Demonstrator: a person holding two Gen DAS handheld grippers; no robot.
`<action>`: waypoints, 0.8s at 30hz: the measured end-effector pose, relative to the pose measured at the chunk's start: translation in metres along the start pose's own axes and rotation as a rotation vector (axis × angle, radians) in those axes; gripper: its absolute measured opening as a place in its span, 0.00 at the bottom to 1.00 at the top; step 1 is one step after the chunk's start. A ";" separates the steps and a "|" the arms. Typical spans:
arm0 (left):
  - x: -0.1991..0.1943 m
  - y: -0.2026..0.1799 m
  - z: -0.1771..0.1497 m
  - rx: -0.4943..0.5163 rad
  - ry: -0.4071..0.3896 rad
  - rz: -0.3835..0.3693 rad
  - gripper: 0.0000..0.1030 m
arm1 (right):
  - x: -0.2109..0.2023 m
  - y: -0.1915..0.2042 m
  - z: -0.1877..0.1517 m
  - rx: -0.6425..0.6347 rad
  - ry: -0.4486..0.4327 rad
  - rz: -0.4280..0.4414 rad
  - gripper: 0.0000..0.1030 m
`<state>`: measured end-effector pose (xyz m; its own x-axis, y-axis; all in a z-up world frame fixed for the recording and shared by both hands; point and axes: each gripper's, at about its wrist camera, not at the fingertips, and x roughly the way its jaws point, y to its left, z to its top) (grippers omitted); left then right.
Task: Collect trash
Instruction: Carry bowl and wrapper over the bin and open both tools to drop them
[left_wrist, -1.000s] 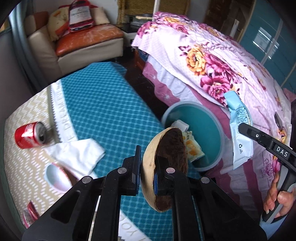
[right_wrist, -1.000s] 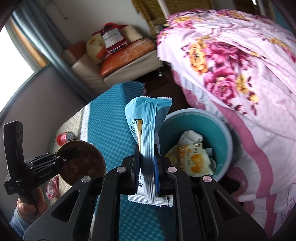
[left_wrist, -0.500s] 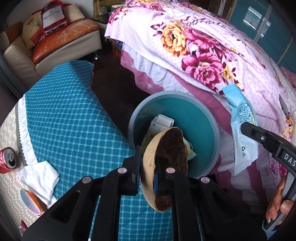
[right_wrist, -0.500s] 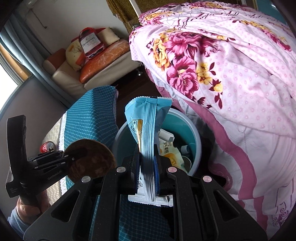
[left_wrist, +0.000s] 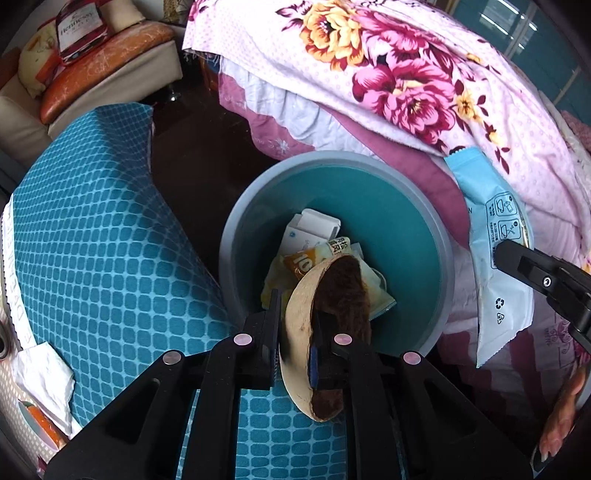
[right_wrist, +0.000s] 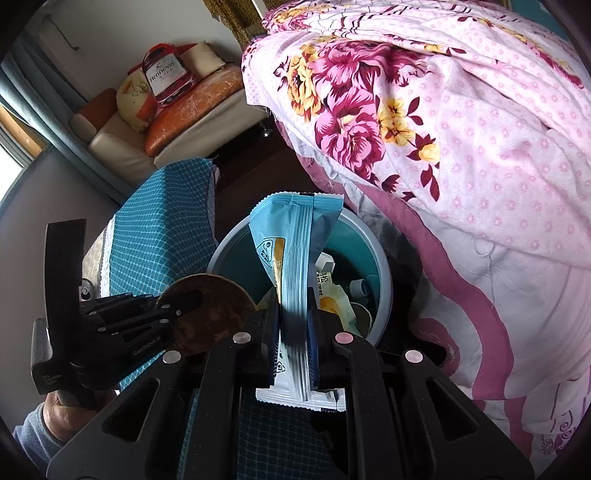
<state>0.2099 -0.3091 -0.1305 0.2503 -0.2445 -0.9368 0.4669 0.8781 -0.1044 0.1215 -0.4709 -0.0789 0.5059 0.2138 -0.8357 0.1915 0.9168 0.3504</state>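
Shell + wrapper held over teal bin (left_wrist: 334, 173).
Left tool (left_wrist: 295, 332) pinches coconut shell half (left_wrist: 325, 332) above bin's near rim; right tool (right_wrist: 293, 317) clamps blue wrapper (right_wrist: 295, 236) upright, also over bin. Wrappers, carton inside. Tabletop (left_wrist: 96, 229) left of bin, bed (left_wrist: 406, 74) behind.

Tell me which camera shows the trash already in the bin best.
The left wrist view: it looks down into the bin, showing the carton and yellow packet clearly. In the right wrist view, the blue wrapper held in front hides most of it.
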 end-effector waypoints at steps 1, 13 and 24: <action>0.000 -0.001 0.000 0.002 -0.004 0.000 0.16 | 0.001 0.000 0.000 0.000 0.003 -0.001 0.12; -0.023 0.018 -0.012 -0.057 -0.050 -0.028 0.47 | 0.014 0.009 -0.001 -0.013 0.038 -0.005 0.12; -0.063 0.043 -0.044 -0.145 -0.110 -0.060 0.86 | 0.020 0.029 0.002 -0.040 0.045 -0.014 0.15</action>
<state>0.1772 -0.2383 -0.0908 0.3209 -0.3347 -0.8860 0.3583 0.9088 -0.2136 0.1385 -0.4407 -0.0843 0.4652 0.2151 -0.8587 0.1643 0.9322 0.3225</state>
